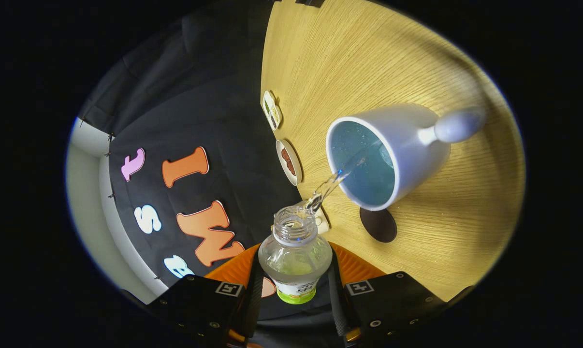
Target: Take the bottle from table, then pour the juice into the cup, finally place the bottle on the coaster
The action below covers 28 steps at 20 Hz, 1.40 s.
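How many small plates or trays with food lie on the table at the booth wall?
2. A rectangular tray lies farthest along the table edge; a round plate lies nearer, just beyond the bottle clamped in the tongs. The bottle may hide more.

We see the gripper (295,285) rolled hard onto its side, so the whole scene ahead of it stands tilted. Its two fingers (254,290) are closed in from either side and both press on the bottle (295,258), which sits between them with its neck pointing forward beyond the fingertips. The finger housings sit level with each other, one on each flank of the held body. No hand or sleeve can be made out.
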{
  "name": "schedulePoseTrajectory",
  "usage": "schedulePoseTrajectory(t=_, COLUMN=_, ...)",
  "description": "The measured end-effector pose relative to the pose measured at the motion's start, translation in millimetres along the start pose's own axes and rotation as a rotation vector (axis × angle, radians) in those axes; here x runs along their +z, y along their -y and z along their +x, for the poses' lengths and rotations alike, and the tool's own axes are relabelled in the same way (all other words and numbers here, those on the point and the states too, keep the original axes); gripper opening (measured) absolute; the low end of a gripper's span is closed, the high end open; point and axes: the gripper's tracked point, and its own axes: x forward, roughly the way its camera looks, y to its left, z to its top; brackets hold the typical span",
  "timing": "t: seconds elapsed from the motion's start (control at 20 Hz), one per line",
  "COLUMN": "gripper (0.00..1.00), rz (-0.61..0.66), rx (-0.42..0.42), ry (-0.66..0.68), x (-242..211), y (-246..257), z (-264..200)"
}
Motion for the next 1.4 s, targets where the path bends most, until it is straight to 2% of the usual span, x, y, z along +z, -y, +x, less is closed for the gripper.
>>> schedulePoseTrajectory(t=1.4, gripper=0.62, rz=0.138, rx=0.034, ry=-0.02, x=-4, y=-19, z=4)
